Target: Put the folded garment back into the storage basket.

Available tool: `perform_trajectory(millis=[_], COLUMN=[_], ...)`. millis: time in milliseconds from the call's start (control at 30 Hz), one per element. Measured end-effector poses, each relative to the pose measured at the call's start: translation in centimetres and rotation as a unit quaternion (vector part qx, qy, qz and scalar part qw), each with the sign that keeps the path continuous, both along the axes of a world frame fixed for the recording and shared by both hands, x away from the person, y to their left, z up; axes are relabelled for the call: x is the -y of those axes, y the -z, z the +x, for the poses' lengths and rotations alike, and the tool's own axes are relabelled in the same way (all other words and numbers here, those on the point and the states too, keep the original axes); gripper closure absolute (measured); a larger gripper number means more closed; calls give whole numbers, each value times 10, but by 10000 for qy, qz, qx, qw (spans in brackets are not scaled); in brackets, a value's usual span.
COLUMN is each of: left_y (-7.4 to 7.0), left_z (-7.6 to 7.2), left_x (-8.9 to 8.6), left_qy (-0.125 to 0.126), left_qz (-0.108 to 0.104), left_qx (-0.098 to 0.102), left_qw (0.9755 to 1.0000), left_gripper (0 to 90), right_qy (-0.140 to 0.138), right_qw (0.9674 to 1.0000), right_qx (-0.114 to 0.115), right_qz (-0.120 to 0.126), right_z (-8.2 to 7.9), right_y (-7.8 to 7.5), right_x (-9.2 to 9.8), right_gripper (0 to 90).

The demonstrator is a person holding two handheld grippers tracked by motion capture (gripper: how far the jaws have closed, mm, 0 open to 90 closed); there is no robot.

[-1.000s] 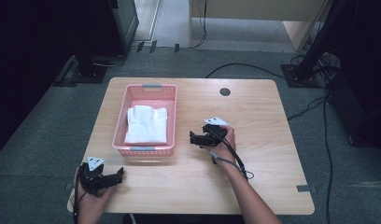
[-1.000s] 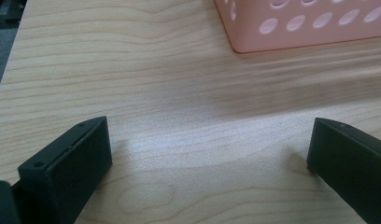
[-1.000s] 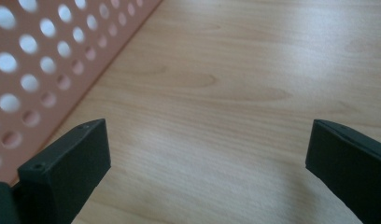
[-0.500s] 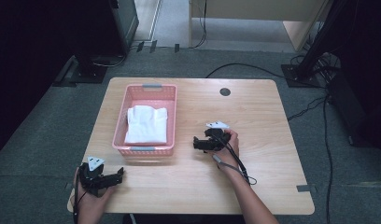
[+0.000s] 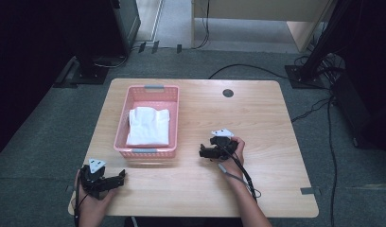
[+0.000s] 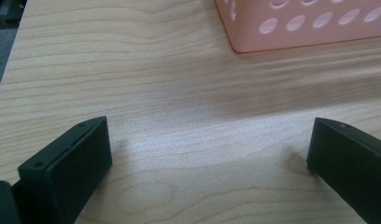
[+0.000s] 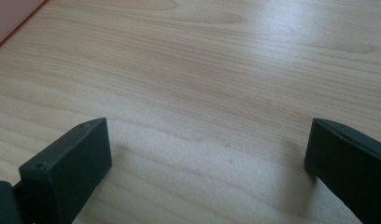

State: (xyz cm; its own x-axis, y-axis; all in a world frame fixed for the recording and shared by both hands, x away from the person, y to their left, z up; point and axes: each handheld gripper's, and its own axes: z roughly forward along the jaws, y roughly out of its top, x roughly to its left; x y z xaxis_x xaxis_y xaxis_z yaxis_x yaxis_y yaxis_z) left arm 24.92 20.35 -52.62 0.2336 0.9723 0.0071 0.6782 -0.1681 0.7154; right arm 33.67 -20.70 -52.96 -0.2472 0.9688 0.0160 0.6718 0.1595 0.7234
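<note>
Sitting left of centre in the high view, the pink basket (image 5: 147, 121) rests on the wooden table (image 5: 257, 118) with a folded white cloth (image 5: 148, 126) lying inside it, filling most of its floor. A grey handle strip marks its far rim and another its near rim. In my left gripper view a corner of the basket (image 6: 300, 23) shows at the upper right of the frame, its wall pierced by oval holes, well apart from my jaws.

My left gripper (image 5: 116, 179) lies at the lower left of the high view, near the table's front edge and below the basket's near left corner, its tips pointing toward the right of the frame. Its jaws stand wide apart with bare wood between them.

My right gripper (image 5: 204, 152) sits just right of centre in the lower half of the high view, beside the basket's near right corner but not touching it, pointing toward the left of the frame. Its jaws too are spread wide over plain wood, holding nothing.

A small dark round disc (image 5: 228, 92) sits in the tabletop near the far edge.
</note>
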Motion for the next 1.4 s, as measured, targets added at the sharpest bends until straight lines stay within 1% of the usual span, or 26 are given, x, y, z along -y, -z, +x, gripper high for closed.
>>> perform_trajectory(millis=[200,433,1067,1400], left_y=[0,0,0,0], left_z=[0,0,0,0], left_x=[0,0,0,0], left_qy=[0,-1,1,0], left_qz=[1,4,4,4], left_qx=[-4,-4,-4,-3], left_qw=[10000,10000,10000,10000], left_gripper=[0,0,0,0], right_qy=[-54,-72,52,104], right_qw=[10000,10000,10000,9999], right_qx=[-7,1,-14,-10], right_qz=[-10,-6,-3,-1], right_z=[-9,-12,-22,-28], right_y=[0,0,0,1], right_x=[7,11,25,36], right_gripper=[2,2,0,0])
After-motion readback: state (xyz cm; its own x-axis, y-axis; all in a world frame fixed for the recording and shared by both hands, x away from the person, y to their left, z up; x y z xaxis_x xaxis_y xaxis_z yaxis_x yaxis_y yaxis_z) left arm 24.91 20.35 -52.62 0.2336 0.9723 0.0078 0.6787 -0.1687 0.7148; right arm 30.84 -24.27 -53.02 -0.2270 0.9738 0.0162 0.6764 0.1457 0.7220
